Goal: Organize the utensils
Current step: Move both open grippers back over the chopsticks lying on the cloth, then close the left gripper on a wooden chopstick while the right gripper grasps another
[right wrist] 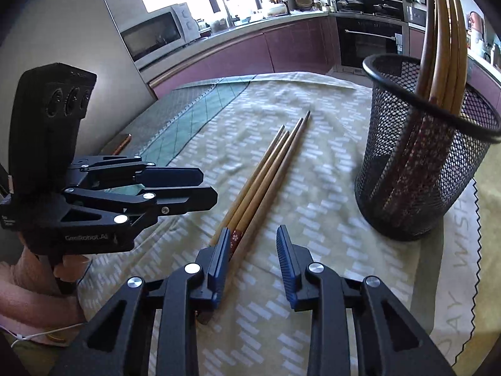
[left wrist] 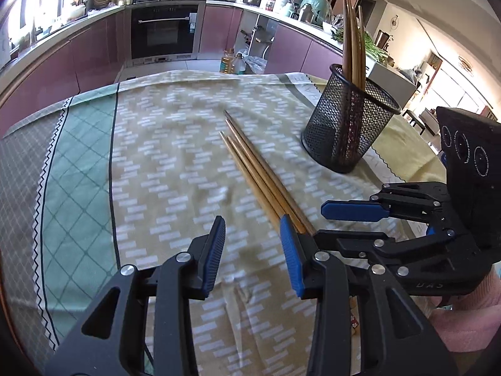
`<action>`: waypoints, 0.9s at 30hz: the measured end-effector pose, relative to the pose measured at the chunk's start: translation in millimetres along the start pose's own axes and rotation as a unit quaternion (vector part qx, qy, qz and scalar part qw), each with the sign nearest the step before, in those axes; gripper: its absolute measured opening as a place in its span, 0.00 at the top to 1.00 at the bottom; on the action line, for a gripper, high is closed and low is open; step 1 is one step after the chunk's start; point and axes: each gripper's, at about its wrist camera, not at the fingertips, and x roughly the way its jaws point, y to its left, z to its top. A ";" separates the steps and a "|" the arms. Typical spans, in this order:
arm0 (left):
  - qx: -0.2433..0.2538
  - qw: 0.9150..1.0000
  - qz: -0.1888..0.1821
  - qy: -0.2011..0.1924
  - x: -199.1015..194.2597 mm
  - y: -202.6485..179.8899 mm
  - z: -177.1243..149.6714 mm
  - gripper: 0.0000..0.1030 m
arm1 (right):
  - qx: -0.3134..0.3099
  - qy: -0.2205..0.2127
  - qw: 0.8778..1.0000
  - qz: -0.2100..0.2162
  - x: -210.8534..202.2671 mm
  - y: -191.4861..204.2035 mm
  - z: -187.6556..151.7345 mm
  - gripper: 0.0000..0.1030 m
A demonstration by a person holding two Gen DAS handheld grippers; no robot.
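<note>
From your left wrist view, four loose chopsticks (left wrist: 256, 172) lie side by side on the tabletop cloth (left wrist: 156, 156), slim round wooden sticks tapering to points at the far end. The left gripper (left wrist: 252, 244) has its jaws apart with nothing between them; the right-hand blue ribbed pad sits just over the sticks' thick ends. One black wire-mesh cup (left wrist: 347, 122) stands upright to the right, holding about four more curved wooden chopsticks. The right gripper (left wrist: 353, 219) reaches in from the right, jaws parted.

From your right wrist view, the same four chopsticks (right wrist: 266, 169) run away from you, one showing a red flowered end beside the left pad. The right gripper (right wrist: 253, 260) is open and empty, over the cloth (right wrist: 328, 219). The mesh cup (right wrist: 419, 156) stands near on the right, four sticks leaning inside. The left gripper (right wrist: 206, 185) hovers at left, its jaws slightly parted.
</note>
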 end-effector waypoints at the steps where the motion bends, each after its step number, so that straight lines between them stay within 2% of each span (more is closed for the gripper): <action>1: 0.000 1.000 -0.001 0.002 0.2 -0.9 -0.4 0.65 | 0.002 -0.001 1.000 0.001 0.6 0.1 -1.0 0.73; 16: 0.016 1.000 0.000 0.015 9.9 -12.4 3.0 0.65 | 0.016 0.008 0.999 -0.028 -6.2 -8.0 -5.8 0.76; 23: 0.026 0.999 0.010 0.020 17.6 -16.7 9.3 0.65 | 0.013 0.004 0.999 -0.038 6.1 -7.7 9.2 0.76; 27: 0.032 0.999 0.024 0.025 21.7 -15.5 13.3 0.74 | 0.016 -0.002 0.999 -0.052 13.8 -10.7 16.8 0.77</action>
